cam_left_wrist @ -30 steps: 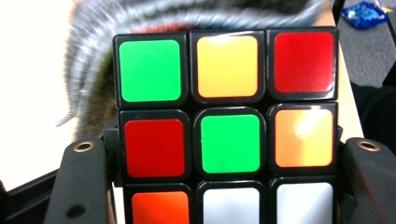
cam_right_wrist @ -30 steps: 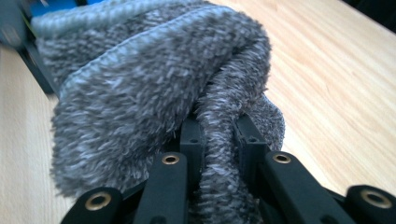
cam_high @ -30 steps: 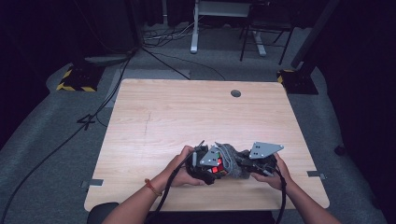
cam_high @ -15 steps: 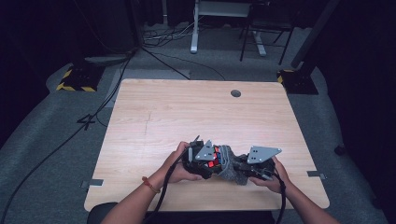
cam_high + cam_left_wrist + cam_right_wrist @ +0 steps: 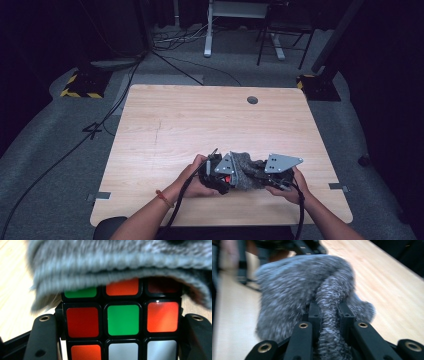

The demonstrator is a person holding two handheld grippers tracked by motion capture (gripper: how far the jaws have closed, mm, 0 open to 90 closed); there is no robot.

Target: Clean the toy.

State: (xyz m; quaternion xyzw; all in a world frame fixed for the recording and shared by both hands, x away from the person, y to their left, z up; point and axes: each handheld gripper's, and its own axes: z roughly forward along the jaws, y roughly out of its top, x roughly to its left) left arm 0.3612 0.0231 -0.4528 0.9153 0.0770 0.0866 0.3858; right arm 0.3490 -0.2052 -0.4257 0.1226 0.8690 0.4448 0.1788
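Observation:
A Rubik's cube [image 5: 82, 322] with red, green, orange and white stickers sits clamped between the two jaws of my left gripper [image 5: 121, 321], which is shut on it. A grey knitted cloth [image 5: 112, 265] hangs over the cube's far edge. My right gripper [image 5: 329, 312] is shut on a fold of the same grey cloth [image 5: 294, 290]. In the high view both hands hold the left gripper [image 5: 220, 175] and the right gripper [image 5: 261, 172] close together near the table's front edge, with the cloth [image 5: 245, 169] bunched between them.
The wooden table [image 5: 200, 115] has a round cable hole [image 5: 252, 100] at the back. Each gripper's cable [image 5: 180, 200] trails off the front edge. Floor cables [image 5: 115, 105], a desk frame [image 5: 207, 30] and striped weights [image 5: 80, 87] lie beyond the table.
The cloth lies further over the cube's top, and less of its red face shows from above. Both hands have stayed in about the same place.

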